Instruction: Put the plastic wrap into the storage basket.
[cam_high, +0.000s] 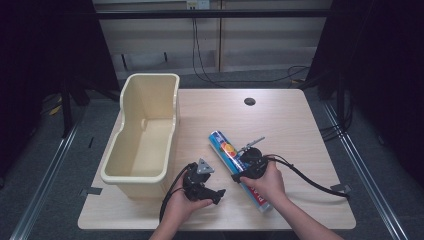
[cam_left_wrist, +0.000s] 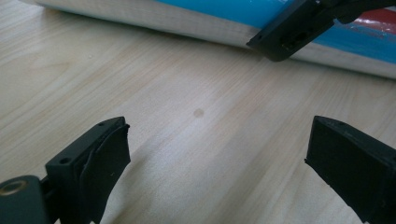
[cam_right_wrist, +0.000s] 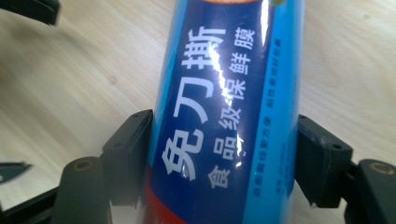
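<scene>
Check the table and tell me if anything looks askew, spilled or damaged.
Nothing stands out. The blue cling-film box lies diagonally on the table, intact, with the right gripper shut on it. The cream bin stands upright at the left. The left gripper is open over bare wood.

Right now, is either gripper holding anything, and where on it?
Right gripper clamps the blue box across its sides, near the red end. Left gripper is open, holding nothing.

The cling-film roll (cam_high: 239, 167) is glossy blue with white Chinese lettering, a lighter blue stripe along one side, a red band at the end nearest the right gripper (cam_right_wrist: 224, 163), and an orange spot further up; left of the roll, the tub (cam_high: 145, 135) is plain cream; the table (cam_high: 280, 120) is pale wood grain; both grippers are black.
</scene>
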